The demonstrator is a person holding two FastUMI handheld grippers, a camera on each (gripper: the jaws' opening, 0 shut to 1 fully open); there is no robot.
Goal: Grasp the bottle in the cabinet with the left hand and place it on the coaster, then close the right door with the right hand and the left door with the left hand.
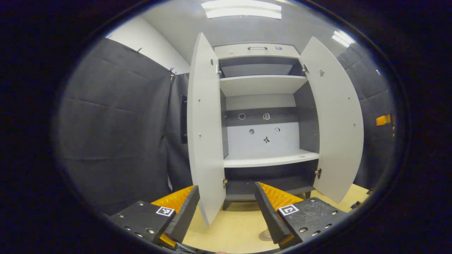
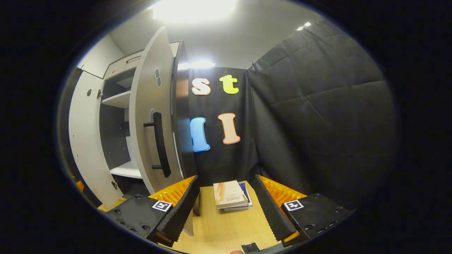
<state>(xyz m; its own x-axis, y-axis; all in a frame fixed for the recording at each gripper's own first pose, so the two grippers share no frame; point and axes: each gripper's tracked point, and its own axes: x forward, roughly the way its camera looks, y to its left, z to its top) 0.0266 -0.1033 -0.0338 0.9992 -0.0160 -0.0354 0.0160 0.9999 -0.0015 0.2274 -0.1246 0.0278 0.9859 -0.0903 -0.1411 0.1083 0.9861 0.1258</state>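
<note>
Left gripper view, cabinet (image 1: 265,106) doors wide, pale shelves, tongs (image 1: 226,211) parted.

In the left gripper view, a round coaster (image 1: 265,235) on the tabletop (image 1: 233,229) is half hidden behind the near right finger. Small stickers (image 1: 266,116) on the cabinet's (image 1: 263,106) back wall are too small to identify. In the right gripper view, a lower book (image 2: 243,201) lies mostly covered by the upper book (image 2: 229,194).
</note>
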